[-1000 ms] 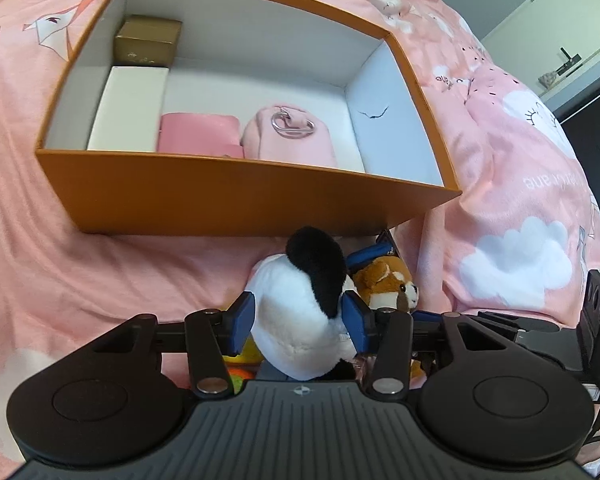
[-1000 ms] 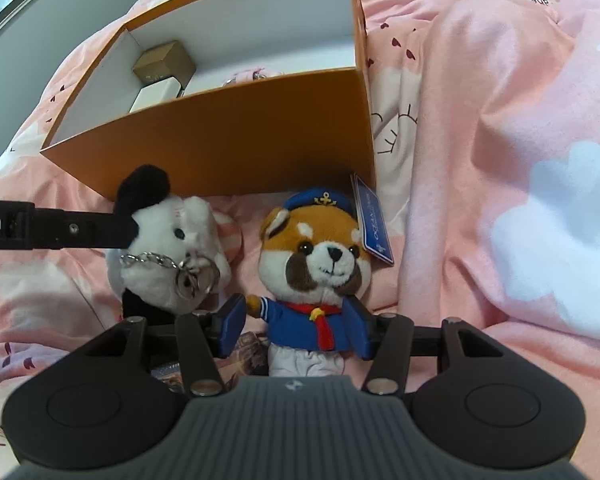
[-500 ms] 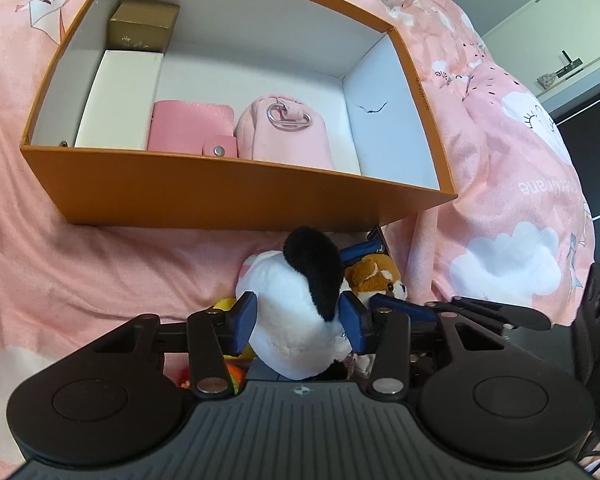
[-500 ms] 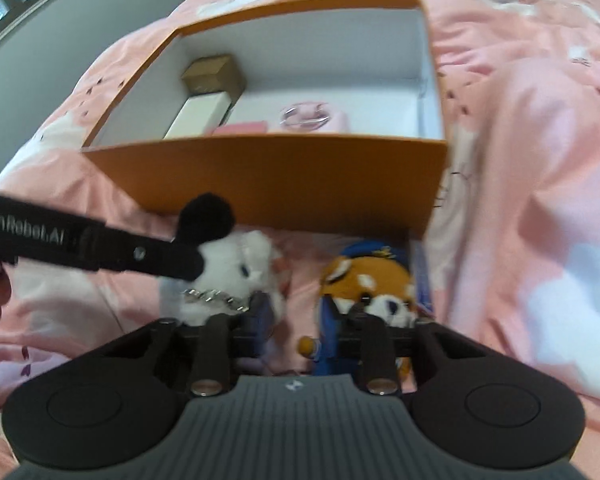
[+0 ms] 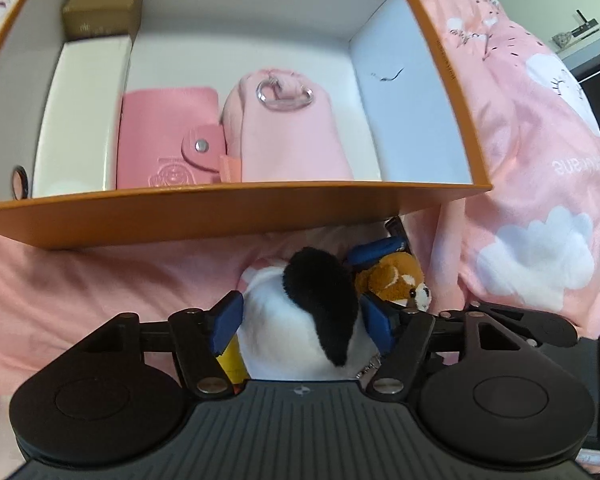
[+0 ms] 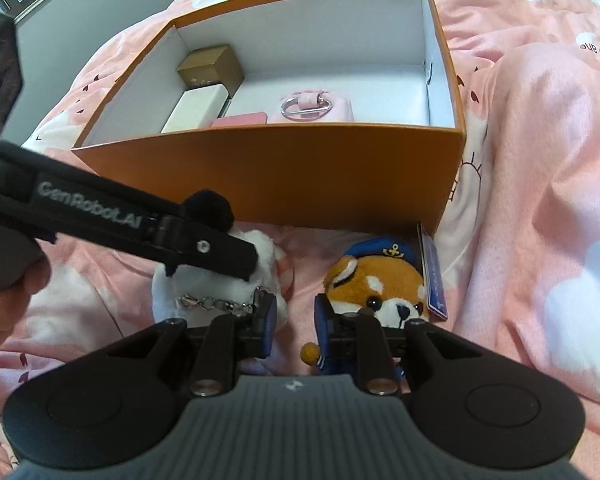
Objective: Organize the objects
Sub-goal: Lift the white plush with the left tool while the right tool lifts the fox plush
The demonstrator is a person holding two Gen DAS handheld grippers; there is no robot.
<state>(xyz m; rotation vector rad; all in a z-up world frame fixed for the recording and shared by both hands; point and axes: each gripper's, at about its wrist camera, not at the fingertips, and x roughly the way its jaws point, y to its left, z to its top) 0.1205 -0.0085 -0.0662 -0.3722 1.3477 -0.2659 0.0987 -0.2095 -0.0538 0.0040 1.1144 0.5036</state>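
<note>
Left wrist view | box [image 5: 220, 212] holds wallet [image 5: 160, 136], pouch [image 5: 288, 136], two cartons | white plush [image 5: 300, 328] and fox [image 6: 380, 284] lie outside on bed [image 5: 80, 272] | left gripper [image 5: 302, 322] just opened, plush between jaws, loose | right gripper [image 6: 296, 316] just narrowed beside fox; can't tell if it pinches | roughly halfway

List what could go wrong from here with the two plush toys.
1. The left gripper has just been opening its jaws around the white plush; it could slip out short of the orange box.
2. The right gripper has just been closing its jaws beside the red panda plush, with only its paw between; a lift may lose it.
</note>
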